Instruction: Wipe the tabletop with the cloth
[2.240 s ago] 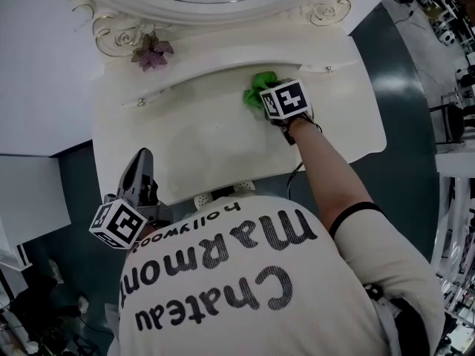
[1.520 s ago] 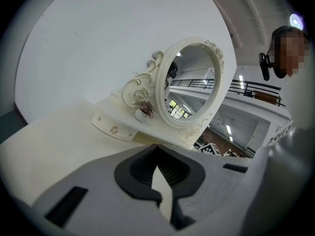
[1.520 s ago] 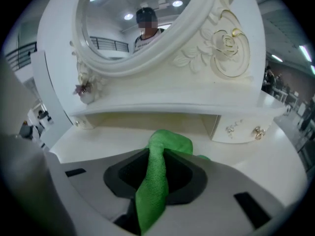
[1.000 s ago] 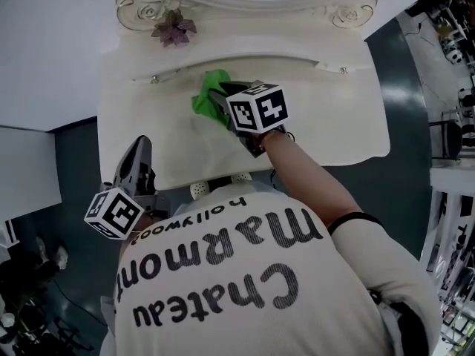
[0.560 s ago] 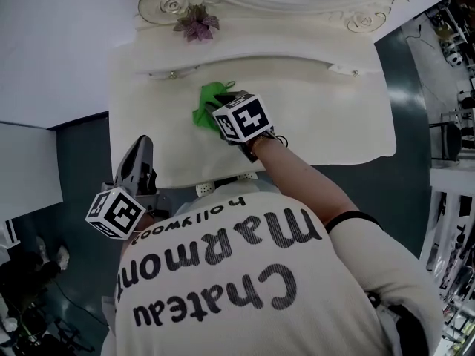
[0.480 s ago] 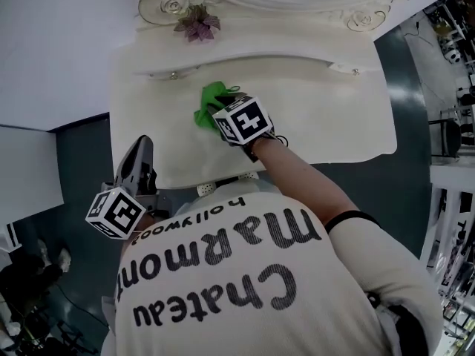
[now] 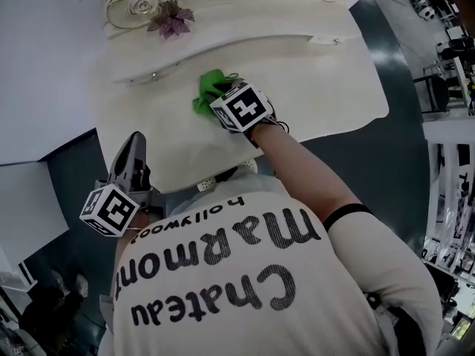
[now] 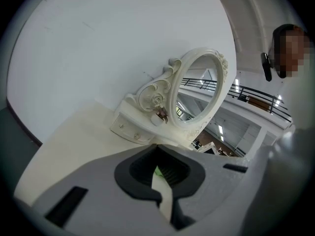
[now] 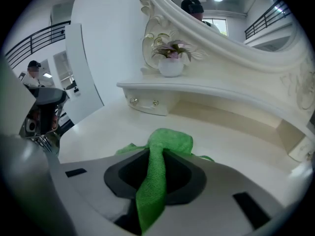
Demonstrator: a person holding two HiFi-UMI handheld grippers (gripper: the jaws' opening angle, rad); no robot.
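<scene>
Clamped with the right gripper [image 7: 217,95] on the green cloth [image 7: 207,93], on a pinched-up fold running straight back between the pads in the right gripper view; just been closing further there, with that fold inside. Resting on the cream tabletop [image 7: 319,80], toward the back and a little left of its middle, just in front of the raised shelf [image 7: 245,47] with its small drawer knobs [image 7: 154,74]. Bunched into a lump ahead of the jaws, with a thin flap spread out to each side on the surface. Tilted steeply downward, marker cube [image 7: 241,107] uppermost, at the end of an outstretched forearm [image 7: 297,162]. Held off to the near left with the left gripper [image 7: 133,145], beyond the table's front edge and over dark floor [image 7: 67,176], well apart from the cloth. Drawn together to no more than a thin slit in the left gripper view, with nothing caught between. Aimed across the tabletop toward the oval mirror [image 8: 197,90] in its carved white frame. Standing at the back left, on the shelf beside that frame: a small white pot of purple flowers [image 7: 169,19]. Filling the bottom of the head view: a pale shirt [image 7: 223,288] with dark lettering.
</scene>
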